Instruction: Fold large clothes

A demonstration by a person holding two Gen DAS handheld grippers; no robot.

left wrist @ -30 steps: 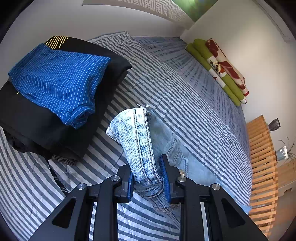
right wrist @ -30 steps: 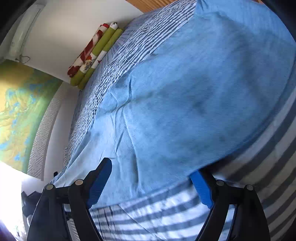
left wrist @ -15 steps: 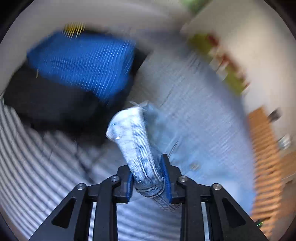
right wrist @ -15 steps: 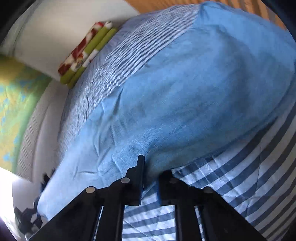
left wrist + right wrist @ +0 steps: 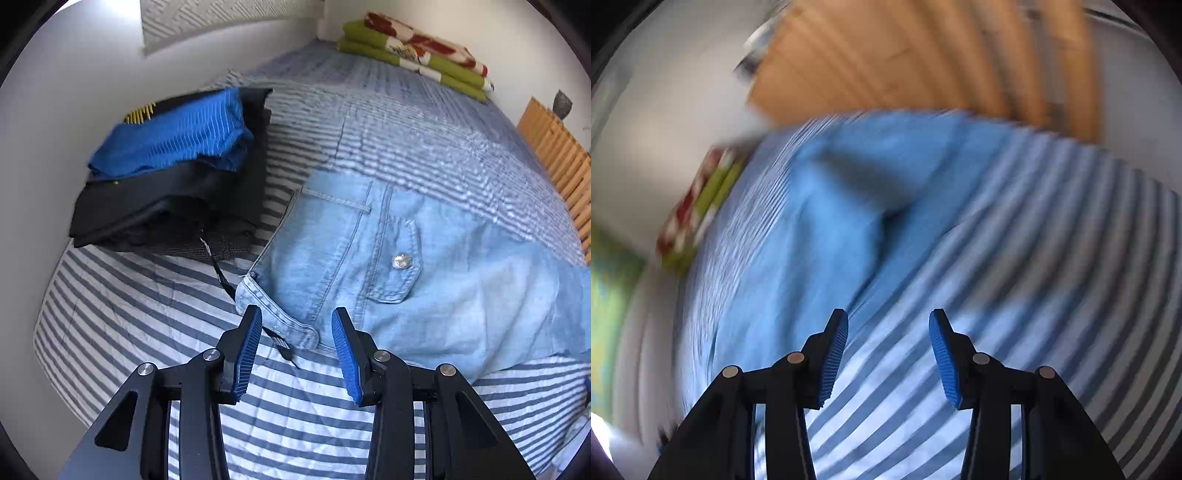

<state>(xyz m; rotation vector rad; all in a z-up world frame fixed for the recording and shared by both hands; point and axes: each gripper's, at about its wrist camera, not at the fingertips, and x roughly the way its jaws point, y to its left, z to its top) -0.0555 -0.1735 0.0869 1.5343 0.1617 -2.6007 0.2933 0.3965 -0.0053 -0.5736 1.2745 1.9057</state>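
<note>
A light blue denim garment (image 5: 424, 273) with a flap pocket and a metal button lies flat on the striped bed (image 5: 147, 314). Its hem corner lies just beyond my left gripper (image 5: 296, 321), whose jaws are opening; the blue pads do not press on the denim. In the blurred right wrist view the same garment (image 5: 820, 221) spreads to the left and ahead. My right gripper (image 5: 888, 325) hovers over bare striped sheet (image 5: 1052, 258) at the cloth's edge, jaws opening, nothing between them.
A stack of folded clothes, bright blue on black (image 5: 177, 162), sits at the left by the wall. Green and red folded blankets (image 5: 413, 51) lie at the far end of the bed. Wooden slats (image 5: 561, 155) run along the right side.
My left gripper has let go of the denim hem, which now lies flat on the bed. My right gripper closed at the garment's edge, then opened and swept off to the bare sheet.
</note>
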